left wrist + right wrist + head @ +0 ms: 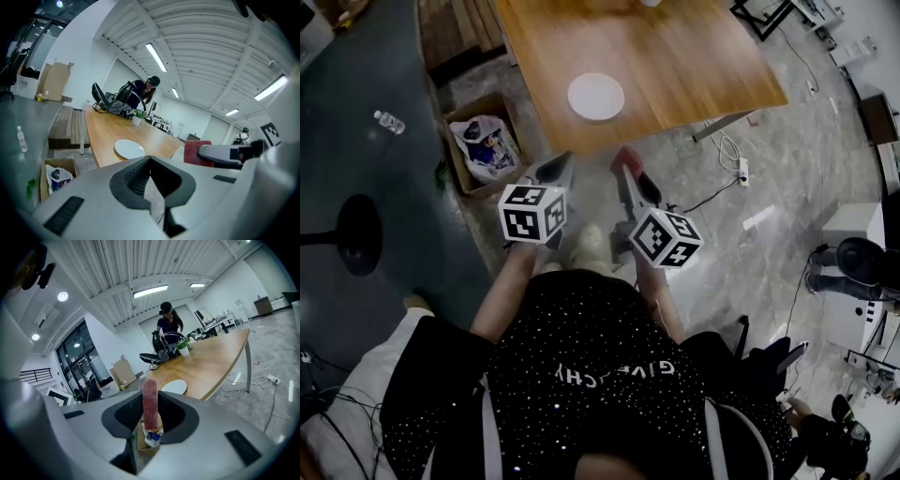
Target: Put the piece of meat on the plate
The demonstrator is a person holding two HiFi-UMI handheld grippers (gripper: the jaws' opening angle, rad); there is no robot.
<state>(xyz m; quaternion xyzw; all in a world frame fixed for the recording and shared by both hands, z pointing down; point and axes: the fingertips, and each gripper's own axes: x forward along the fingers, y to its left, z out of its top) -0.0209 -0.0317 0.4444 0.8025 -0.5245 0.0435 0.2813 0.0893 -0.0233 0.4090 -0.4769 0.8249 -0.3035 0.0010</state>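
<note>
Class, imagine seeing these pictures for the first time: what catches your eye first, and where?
A red slab of meat stands upright, clamped in the right gripper, out over the floor. Ahead, a round white plate lies bare near the edge of the wooden table.

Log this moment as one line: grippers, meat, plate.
left gripper: shut, empty | right gripper: shut on piece of meat | plate: empty, on table | placing: not yet done

R gripper [150, 395] pinches the red piece of meat [150, 408] upright btwn its fingers [125, 414]. White plate [174, 386] sits on wooden tabletop [213, 359] beyond; person [168, 326] stands at far end.
</note>
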